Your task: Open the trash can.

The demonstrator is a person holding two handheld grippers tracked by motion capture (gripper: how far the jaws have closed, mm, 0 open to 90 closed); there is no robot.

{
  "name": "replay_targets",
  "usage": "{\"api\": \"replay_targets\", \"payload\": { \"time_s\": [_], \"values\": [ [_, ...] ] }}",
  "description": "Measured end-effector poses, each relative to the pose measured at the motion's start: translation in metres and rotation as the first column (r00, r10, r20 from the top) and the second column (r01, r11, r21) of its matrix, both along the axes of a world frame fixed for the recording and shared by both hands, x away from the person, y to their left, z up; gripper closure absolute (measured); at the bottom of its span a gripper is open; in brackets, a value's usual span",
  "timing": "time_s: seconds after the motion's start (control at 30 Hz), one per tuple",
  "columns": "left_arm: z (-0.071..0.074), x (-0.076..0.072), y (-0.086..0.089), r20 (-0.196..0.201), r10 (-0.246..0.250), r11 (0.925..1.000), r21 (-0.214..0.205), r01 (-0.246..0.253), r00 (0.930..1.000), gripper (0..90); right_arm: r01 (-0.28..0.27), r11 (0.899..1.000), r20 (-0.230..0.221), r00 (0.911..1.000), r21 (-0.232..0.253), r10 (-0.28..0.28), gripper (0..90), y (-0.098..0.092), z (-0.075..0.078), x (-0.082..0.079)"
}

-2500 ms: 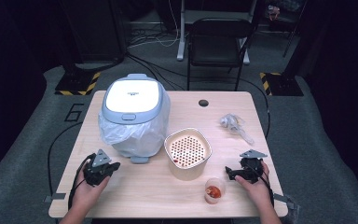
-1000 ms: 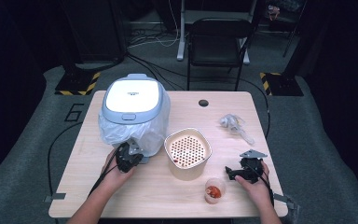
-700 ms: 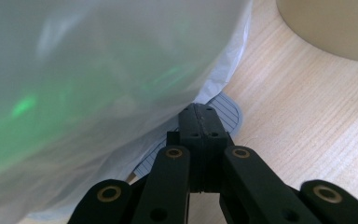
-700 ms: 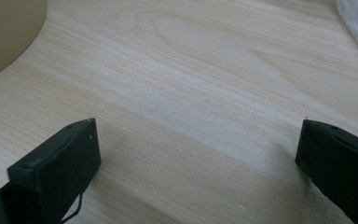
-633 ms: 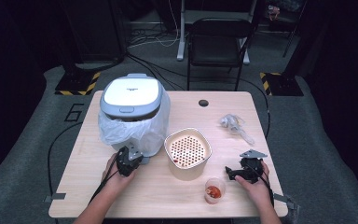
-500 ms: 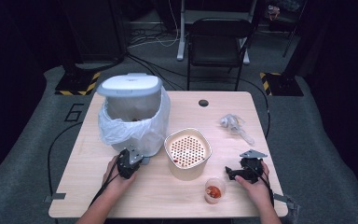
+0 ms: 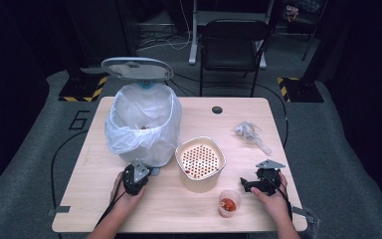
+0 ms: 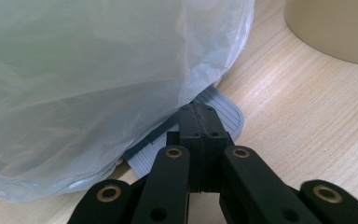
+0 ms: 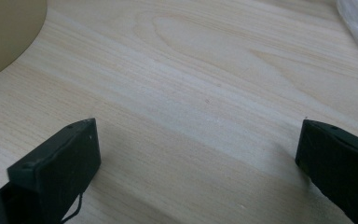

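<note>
Pressing my left gripper (image 8: 200, 122), jaws pressed together, down on the bin's pedal (image 8: 214, 109) at the table's front left; lid (image 7: 137, 68) is up (nice). If I slip off that ribbed edge, it slams shut. Right gripper (image 7: 252, 184) rests spread wide beside the cup (image 7: 229, 203).

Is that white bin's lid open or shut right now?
Open. The lid stands raised behind the bin, baring the bag-lined inside, while the shut left gripper presses the pedal.
</note>
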State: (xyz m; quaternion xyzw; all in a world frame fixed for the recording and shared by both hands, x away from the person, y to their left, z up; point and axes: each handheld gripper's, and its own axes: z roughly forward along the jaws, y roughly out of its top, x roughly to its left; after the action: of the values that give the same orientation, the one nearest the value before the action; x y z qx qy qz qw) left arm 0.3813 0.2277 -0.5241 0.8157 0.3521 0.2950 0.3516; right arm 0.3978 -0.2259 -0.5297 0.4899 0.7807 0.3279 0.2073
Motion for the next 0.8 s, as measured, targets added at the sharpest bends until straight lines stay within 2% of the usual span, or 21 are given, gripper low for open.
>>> {"api": "replay_targets", "payload": {
  "time_s": [0.07,0.17,0.23,0.43,0.57,0.6,0.63,0.73,0.8],
  "values": [
    [0.000,0.000,0.000,-0.010,0.007,0.9999,-0.009,-0.007,0.9999,90.0,0.002,1.000,0.000,1.0000,0.001,-0.002,0.0,0.000,0.000,0.000],
    [-0.001,-0.001,-0.001,0.012,0.011,0.9999,0.001,-0.011,0.9999,90.0,0.004,1.000,0.000,1.0000,0.002,-0.004,0.0,0.000,0.000,0.000],
    [-0.004,-0.003,0.001,0.030,0.002,0.9999,-0.017,-0.001,0.9996,90.0,0.005,1.000,0.000,1.0000,0.002,-0.005,0.0,0.000,0.000,-0.001],
    [-0.004,-0.004,-0.001,0.034,0.014,0.9999,-0.008,-0.014,0.9993,90.0,0.011,1.000,0.000,0.9999,0.008,-0.011,0.3,0.001,0.000,-0.001],
    [-0.004,-0.003,0.001,0.024,0.010,0.9996,-0.025,-0.010,0.9997,90.0,0.010,1.000,0.008,0.9999,0.010,-0.011,17.5,-0.003,0.004,-0.004],
    [-0.004,-0.002,0.001,0.029,0.015,0.9993,-0.034,-0.014,0.9995,90.0,0.024,0.999,-0.012,0.9996,0.025,-0.024,17.0,-0.004,0.007,-0.003],
    [-0.003,-0.002,0.002,0.017,0.011,0.9992,-0.039,-0.010,0.9998,90.0,0.027,0.999,-0.012,0.9996,0.034,-0.026,17.2,-0.005,0.008,-0.003],
    [-0.003,-0.001,0.003,0.008,0.006,0.9991,-0.041,-0.006,0.9999,90.0,0.031,0.999,0.014,0.9994,0.016,-0.032,23.9,-0.005,0.021,-0.004],
    [-0.003,-0.001,0.003,0.008,0.013,0.9985,-0.053,-0.012,0.9999,90.0,0.023,1.000,0.033,0.9992,0.008,-0.024,24.8,-0.004,0.029,-0.004]
  ]
}}
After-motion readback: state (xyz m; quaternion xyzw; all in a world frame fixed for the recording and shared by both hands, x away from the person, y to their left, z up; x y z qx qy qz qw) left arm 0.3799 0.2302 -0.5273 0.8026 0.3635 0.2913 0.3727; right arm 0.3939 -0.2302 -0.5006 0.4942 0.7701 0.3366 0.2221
